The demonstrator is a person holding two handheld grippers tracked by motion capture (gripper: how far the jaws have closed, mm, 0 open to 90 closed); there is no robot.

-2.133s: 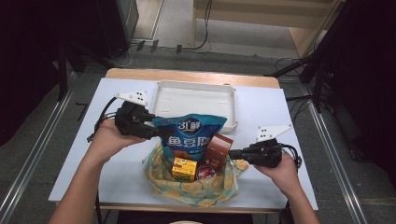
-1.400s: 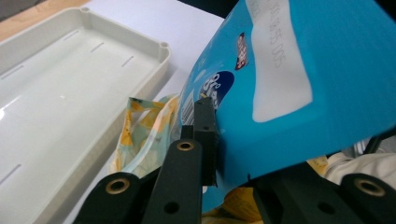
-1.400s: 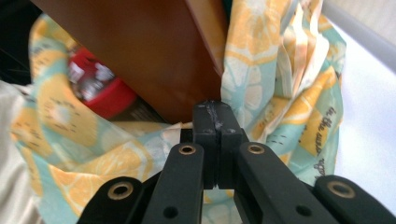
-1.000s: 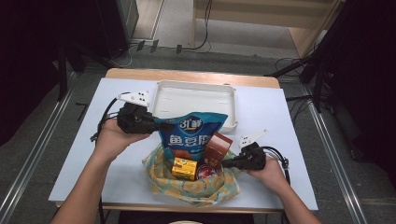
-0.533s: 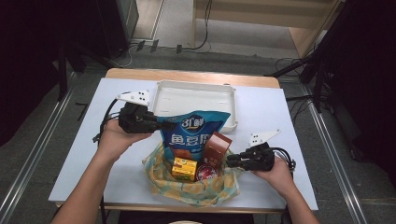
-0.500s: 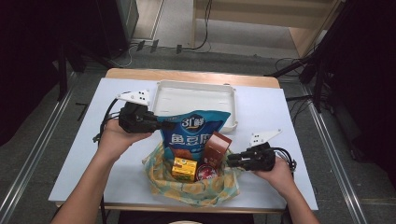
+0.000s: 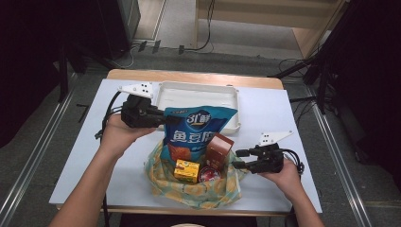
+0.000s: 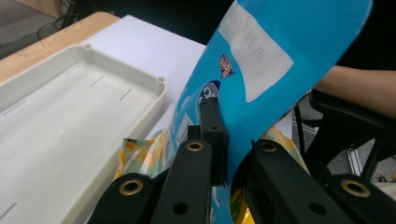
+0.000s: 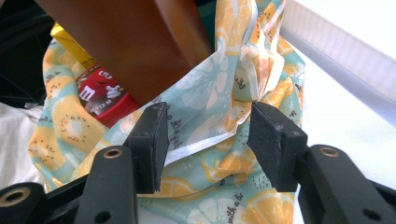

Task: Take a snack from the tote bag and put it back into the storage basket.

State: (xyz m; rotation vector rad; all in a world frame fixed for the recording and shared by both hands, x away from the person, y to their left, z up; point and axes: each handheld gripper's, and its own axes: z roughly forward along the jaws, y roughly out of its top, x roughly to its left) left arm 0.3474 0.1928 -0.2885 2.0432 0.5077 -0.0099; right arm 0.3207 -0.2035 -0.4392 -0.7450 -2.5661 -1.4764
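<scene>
The left gripper (image 7: 163,118) pinches the blue snack bag (image 7: 198,130) at its nine o'clock edge. The right gripper (image 7: 239,159) has just been spreading its fingers beside the lemon-print cloth bag (image 7: 198,191), pressing nothing.

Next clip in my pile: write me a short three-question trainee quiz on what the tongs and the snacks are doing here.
1. True or false: the left tongs are shut on the blue snack bag.
2. The right tongs are: A) clamped on the brown carton, B) open, with the fabric bag's edge between the jaws, C) inside the white tray.
3. Fill in: the yellow box and the brown carton sit inside the ____.

Key
1. True; the jaws pinch the bag's edge.
2. B; the pads stand apart from the lemon-print fabric bag and have just been opening.
3. Lemon-print fabric bag; the white tray behind it is empty.
</scene>
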